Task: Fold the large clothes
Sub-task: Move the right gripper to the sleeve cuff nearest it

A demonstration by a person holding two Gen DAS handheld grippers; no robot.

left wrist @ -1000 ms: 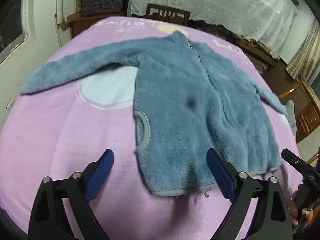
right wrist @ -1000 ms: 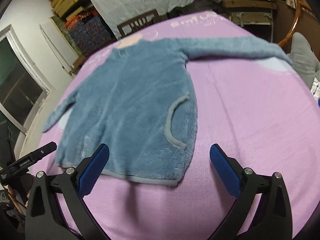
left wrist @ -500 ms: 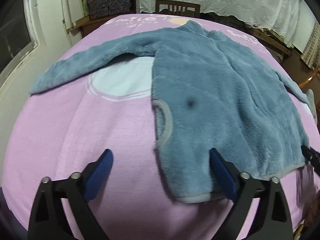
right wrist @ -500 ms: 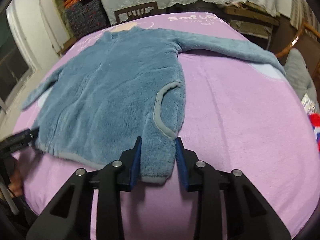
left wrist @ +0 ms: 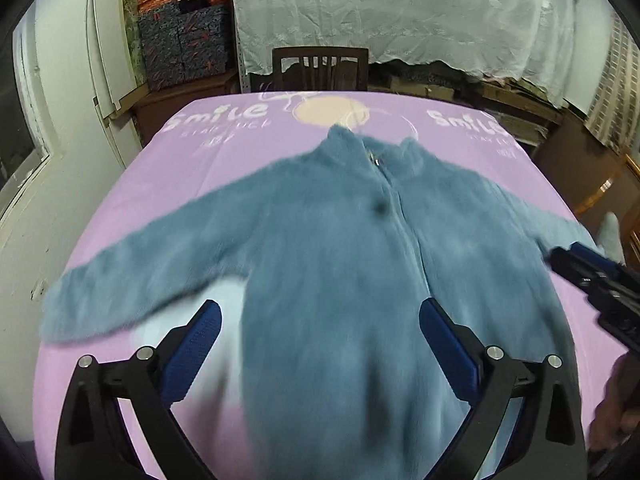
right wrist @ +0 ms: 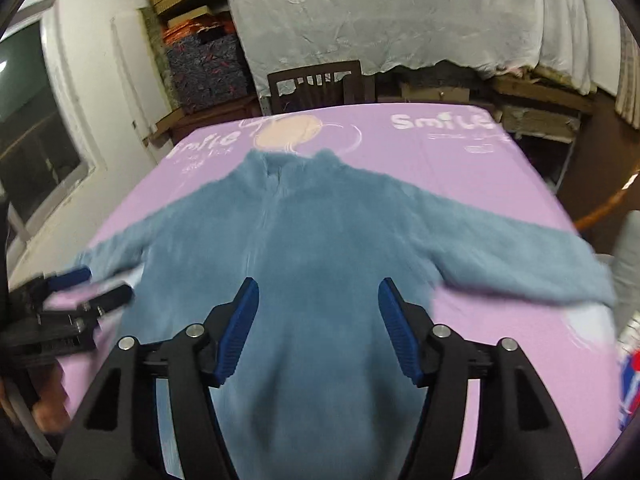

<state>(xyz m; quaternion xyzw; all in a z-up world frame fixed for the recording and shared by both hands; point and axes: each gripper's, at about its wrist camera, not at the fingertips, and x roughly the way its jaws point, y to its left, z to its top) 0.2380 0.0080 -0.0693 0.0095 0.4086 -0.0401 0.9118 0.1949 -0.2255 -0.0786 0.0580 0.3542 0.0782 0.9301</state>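
At the left edge of the left wrist view a white wall and a window frame run down beside the pink blanket [left wrist: 132, 216], a soft cover printed with white "Smile" lettering and a pale round motif at its far end. On it lies the blue fleece jacket [left wrist: 340, 264], front up – its collar points away from the camera toward the dark wooden chair [left wrist: 320, 68], its hem toward the viewer, so the body's long axis runs near to far. The two sleeves spread straight out to either side, making a broad crosswise line. The pile is thick and fuzzy, blurred in both views; a zipper runs down the middle from the collar, and a small dark spot sits just left of it on the chest.

The left gripper [left wrist: 320, 350] stands wide, its ribbed blue pads [left wrist: 192, 356] well apart on black arms, hanging over the lower body of the jacket; nothing is pressed between them. Further right in this view the right gripper [left wrist: 592, 272] reaches in over the jacket's right sleeve area, with part of a hand [left wrist: 616, 408] below it.

In the right wrist view the right gripper's jaws are opening – at a middling width, over the fleece with no fabric pinched. Behind the table hangs a white lace-patterned cloth [left wrist: 400, 12], with stacked patterned boxes [left wrist: 184, 40] to its left.
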